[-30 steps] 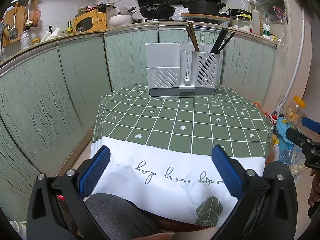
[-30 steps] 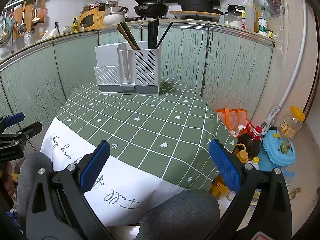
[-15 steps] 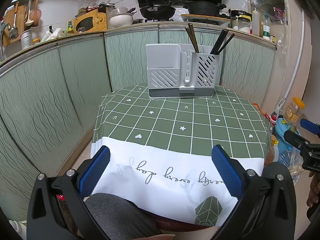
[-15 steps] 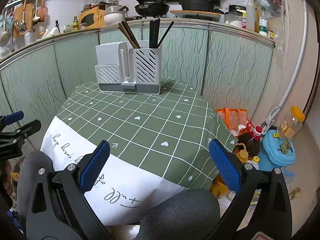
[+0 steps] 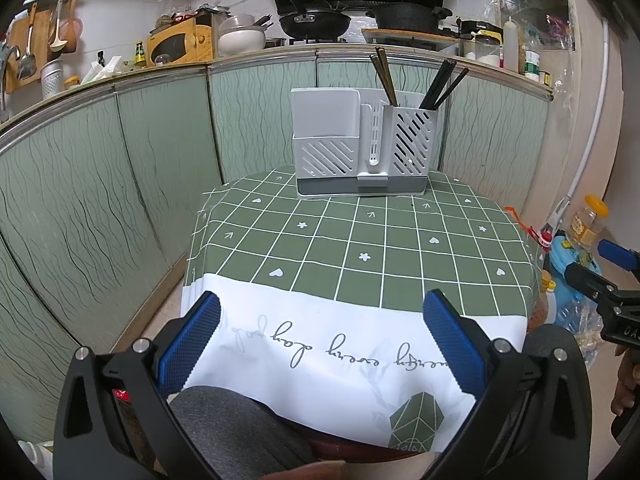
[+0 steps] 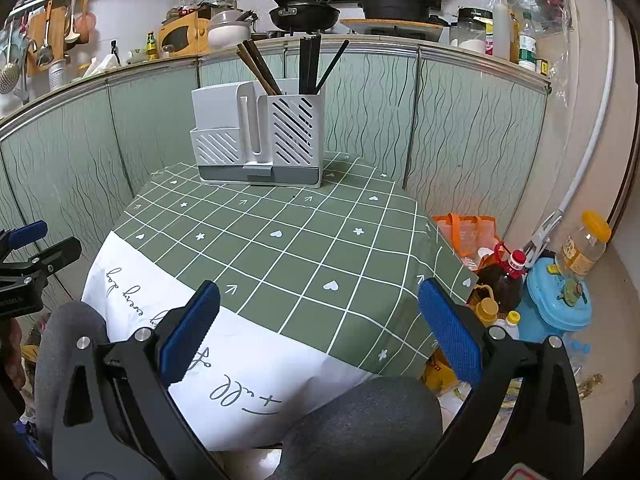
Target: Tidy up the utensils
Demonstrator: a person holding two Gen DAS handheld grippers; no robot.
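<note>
utensil holder point(image 5: 362, 148) far side of table, well beyond both grippers' fingers point(image 5: 450, 340)

Bare tablecloth point(image 5: 360, 248) lies open up to the utensil holder point(image 5: 362, 148) (chopsticks point(image 6: 310, 66) jut above).

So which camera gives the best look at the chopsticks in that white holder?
The right wrist view: the chopsticks appear larger there, with brown ones leaning left and black ones clearly separate above the holder. The left wrist view shows the same chopsticks smaller and farther off, though still unobstructed.
</note>
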